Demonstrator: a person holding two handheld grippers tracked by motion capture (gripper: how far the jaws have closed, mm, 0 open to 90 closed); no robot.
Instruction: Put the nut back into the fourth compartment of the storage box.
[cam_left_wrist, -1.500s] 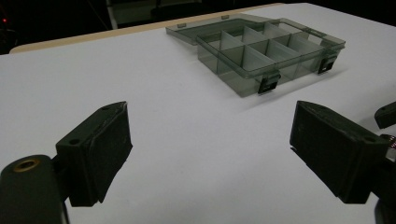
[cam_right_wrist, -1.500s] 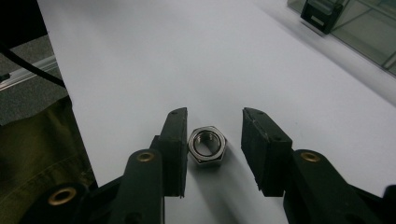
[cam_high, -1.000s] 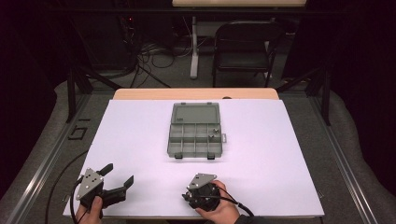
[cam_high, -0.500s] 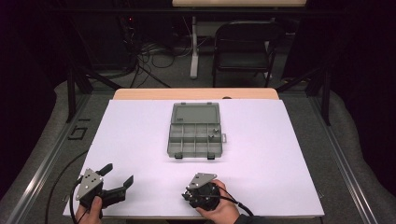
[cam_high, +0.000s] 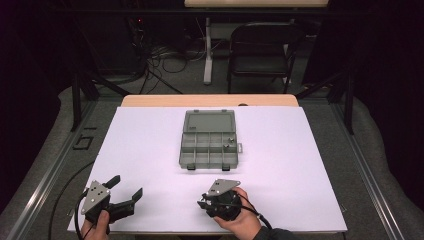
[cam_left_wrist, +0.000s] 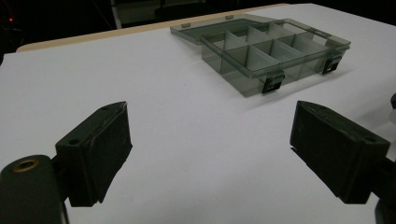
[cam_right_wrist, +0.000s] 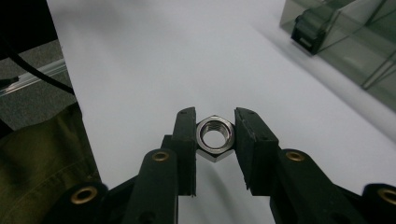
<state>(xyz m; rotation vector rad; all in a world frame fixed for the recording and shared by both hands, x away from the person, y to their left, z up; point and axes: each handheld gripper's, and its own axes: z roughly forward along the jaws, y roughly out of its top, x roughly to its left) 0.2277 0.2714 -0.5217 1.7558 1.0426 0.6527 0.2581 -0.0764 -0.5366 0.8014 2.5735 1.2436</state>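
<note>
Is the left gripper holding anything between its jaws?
No. The left gripper has its jaws spread wide over the bare white table.

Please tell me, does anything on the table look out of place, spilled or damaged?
Nothing stands out. The compartment box lies open and square on the white table, its lid flat behind it. The right gripper holds a steel nut squarely between its jaws. The left gripper is open above bare table.

A lab: dark curtains, floor cables (cam_high: 165, 55), white-covered test table (cam_high: 150, 150).
</note>
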